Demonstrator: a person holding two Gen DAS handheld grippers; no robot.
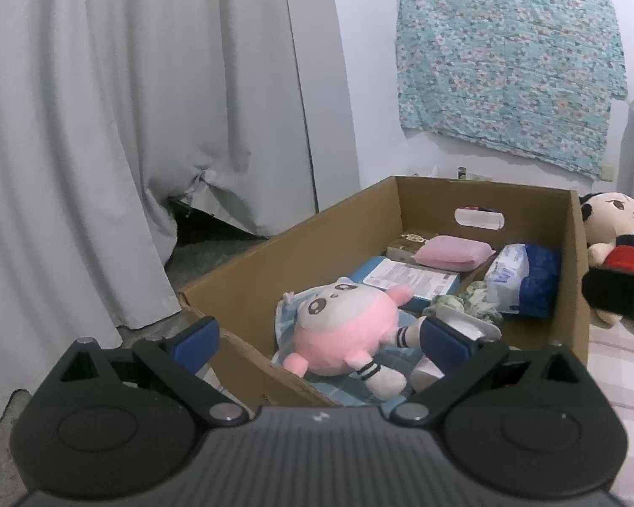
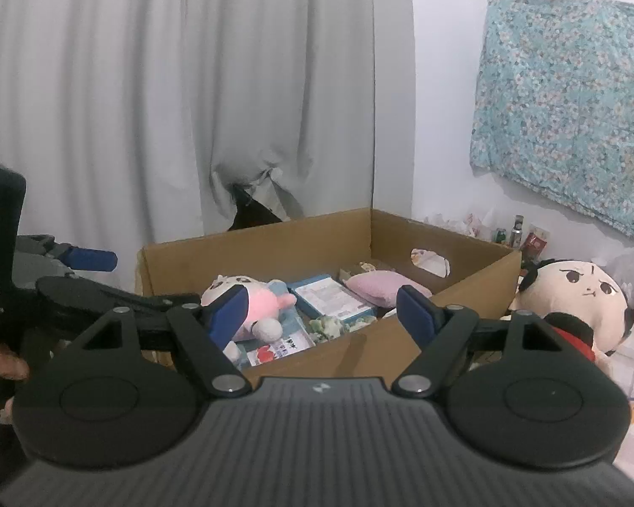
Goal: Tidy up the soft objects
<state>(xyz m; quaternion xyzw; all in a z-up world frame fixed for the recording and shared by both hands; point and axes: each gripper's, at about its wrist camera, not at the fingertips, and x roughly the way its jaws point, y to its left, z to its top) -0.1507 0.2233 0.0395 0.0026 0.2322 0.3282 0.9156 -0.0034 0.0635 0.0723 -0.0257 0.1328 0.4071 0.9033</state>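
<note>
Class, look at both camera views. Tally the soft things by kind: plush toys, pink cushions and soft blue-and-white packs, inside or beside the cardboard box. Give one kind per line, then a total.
Plush toys: 2, the pink plush inside the cardboard box and the big-headed doll beside it
Pink cushions: 1, the pink cushion
Soft packs: 1, the blue-and-white pack
Total: 4

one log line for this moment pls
left gripper: open, empty | right gripper: open, empty | pink plush: in cardboard box | big-head doll: outside box
</note>
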